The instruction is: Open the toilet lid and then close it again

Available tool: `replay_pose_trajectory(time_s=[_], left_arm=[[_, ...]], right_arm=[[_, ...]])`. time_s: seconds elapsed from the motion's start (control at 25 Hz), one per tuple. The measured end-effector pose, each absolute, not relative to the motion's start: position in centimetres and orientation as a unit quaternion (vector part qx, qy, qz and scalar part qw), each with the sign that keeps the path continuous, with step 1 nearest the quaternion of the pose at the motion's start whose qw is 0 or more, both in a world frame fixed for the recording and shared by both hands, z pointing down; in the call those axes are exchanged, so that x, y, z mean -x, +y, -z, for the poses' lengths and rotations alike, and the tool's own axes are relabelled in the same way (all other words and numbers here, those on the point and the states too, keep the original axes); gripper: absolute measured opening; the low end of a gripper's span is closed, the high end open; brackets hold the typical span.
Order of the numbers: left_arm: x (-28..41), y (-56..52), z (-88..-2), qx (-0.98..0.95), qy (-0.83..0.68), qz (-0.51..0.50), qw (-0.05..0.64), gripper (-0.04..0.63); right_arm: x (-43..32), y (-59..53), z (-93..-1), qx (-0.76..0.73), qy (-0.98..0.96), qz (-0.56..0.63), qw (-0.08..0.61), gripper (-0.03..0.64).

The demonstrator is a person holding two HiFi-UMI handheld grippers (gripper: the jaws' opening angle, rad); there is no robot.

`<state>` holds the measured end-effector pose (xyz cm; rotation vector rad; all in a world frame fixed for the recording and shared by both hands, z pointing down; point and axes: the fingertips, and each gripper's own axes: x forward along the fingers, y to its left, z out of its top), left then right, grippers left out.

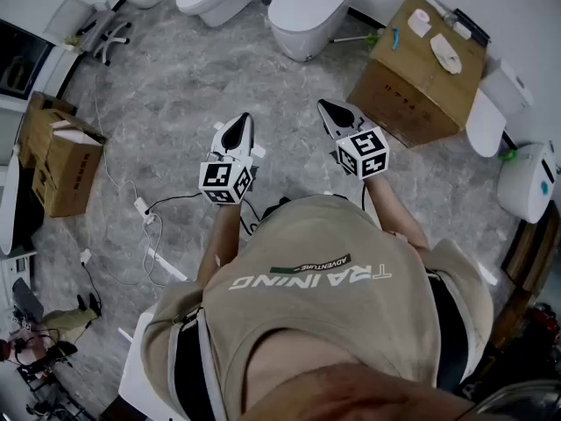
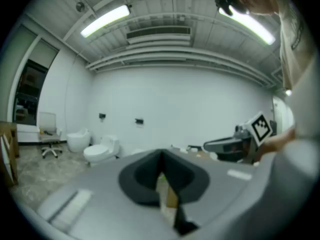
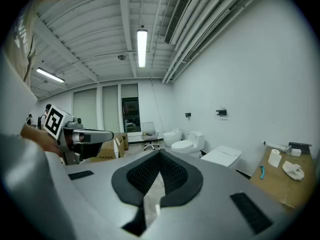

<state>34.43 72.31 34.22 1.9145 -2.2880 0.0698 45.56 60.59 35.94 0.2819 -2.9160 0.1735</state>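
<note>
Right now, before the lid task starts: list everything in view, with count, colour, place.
toilets: five, white, three along the top, two at the right edge
large cardboard box: one, brown, upper right, small items on top
smaller cardboard boxes: two, it seems, brown, left
office chair: one, white, upper left
cables: several, black and white, floor at left
shirt: one, beige, on the person, bottom centre
left gripper: grey, shut, empty
right gripper: grey, shut, empty
</note>
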Motion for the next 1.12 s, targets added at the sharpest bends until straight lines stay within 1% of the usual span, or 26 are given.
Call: replay_pose_trajectory(time_s=[0.2, 0.4, 0.56, 0.72, 0.92, 1.12], left_arm=[[-33.3, 71.9, -35.7, -0.644, -0.758, -0.020, 0.101, 0.003], [-31.1, 72.8, -37.3, -0.647, -0.754, -0.022, 0.114, 0.003], [-30.2, 73.6, -39.0, -0.661, -0.739, -0.030, 0.123, 0.003], [-29.0, 73.4, -41.0, -0.659, -0.736, -0.014, 0.152, 0.003], [-27.3, 70.8, -41.9, -0.657, -0.736, -0.001, 0.164, 0.003], [-25.2, 66.7, -41.0, -0.655, -0.740, -0.013, 0.152, 0.003]], right_arm=[[-43.5, 60.9, -37.8, -0.076, -0.987, -0.035, 0.136, 0.011], [-41.8, 62.3, -39.2, -0.085, -0.985, -0.061, 0.139, 0.011], [-40.6, 62.6, -39.5, -0.104, -0.984, -0.051, 0.135, 0.011], [-40.6, 62.3, -41.4, -0.142, -0.975, -0.072, 0.154, 0.011], [-39.3, 60.0, -42.5, -0.145, -0.972, -0.080, 0.170, 0.011], [-36.3, 56.2, -43.2, -0.120, -0.975, -0.090, 0.165, 0.011]])
